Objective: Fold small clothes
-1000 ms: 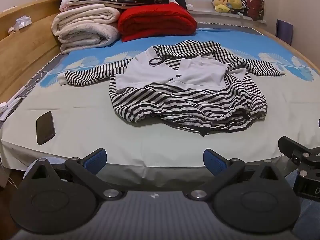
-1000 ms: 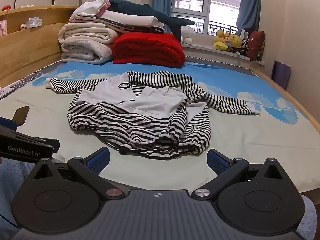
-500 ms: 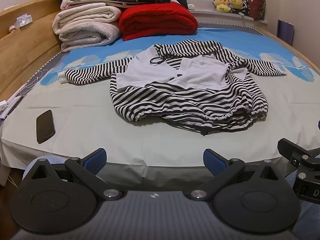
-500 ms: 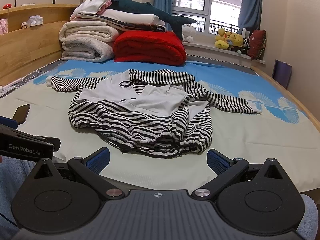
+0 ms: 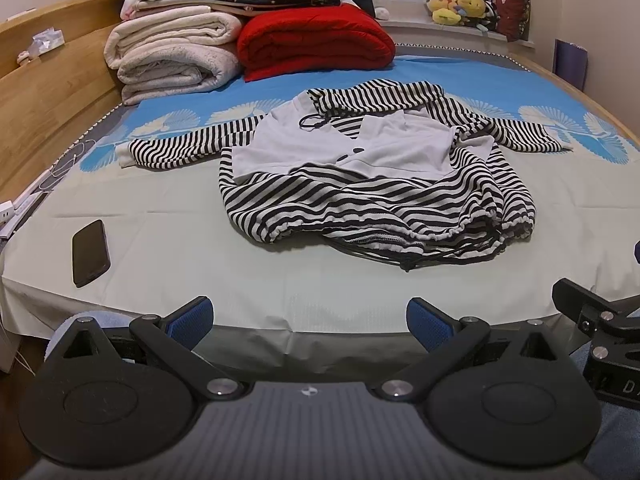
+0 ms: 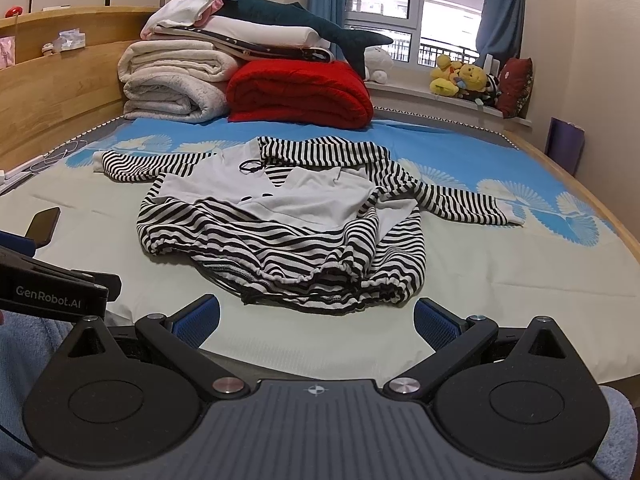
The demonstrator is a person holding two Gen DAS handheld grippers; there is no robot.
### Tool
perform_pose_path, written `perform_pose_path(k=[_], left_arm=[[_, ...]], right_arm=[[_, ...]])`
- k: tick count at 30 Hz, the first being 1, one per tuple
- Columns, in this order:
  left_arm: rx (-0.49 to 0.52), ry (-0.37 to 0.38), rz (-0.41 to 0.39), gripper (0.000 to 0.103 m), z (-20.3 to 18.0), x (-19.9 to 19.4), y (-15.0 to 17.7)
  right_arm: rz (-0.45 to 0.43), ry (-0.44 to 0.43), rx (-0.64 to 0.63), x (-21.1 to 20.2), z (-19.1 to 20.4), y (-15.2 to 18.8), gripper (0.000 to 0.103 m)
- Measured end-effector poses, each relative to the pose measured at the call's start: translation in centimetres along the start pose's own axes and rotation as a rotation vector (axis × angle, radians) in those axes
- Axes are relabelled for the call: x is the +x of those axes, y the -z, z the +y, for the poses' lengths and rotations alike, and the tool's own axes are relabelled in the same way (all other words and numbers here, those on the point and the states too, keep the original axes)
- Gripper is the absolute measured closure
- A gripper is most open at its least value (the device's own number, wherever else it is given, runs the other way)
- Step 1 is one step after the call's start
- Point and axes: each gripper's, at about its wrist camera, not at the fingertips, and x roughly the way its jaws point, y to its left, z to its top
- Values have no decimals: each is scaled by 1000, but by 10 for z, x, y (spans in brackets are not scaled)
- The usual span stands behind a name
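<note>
A small black-and-white striped hooded top with a white front panel [image 5: 360, 184] lies crumpled on the bed, sleeves spread to both sides; it also shows in the right wrist view [image 6: 288, 224]. Its drawstring hem faces me. My left gripper [image 5: 310, 318] is open and empty, at the bed's near edge, well short of the hem. My right gripper [image 6: 316, 318] is open and empty, close in front of the hem. Part of the right gripper's body shows at the right edge of the left wrist view [image 5: 600, 320].
A black phone [image 5: 90, 252] lies on the sheet at the near left. Folded white blankets [image 5: 172, 56] and a red quilt [image 5: 316, 40] are stacked at the far end. A wooden bed frame [image 5: 44, 104] runs along the left. Plush toys [image 6: 460, 78] sit on the windowsill.
Both grippers have edged slightly forward and upward toward the top; the garment appears a little nearer. Both stay open and the garment has not moved.
</note>
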Motion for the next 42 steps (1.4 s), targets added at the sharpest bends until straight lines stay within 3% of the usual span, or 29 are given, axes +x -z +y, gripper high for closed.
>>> perform_pose_path(k=[42], left_arm=[[1,1,4,0,-3,0,-3]], right_arm=[[17,-10,-7,1,2,-2,1]])
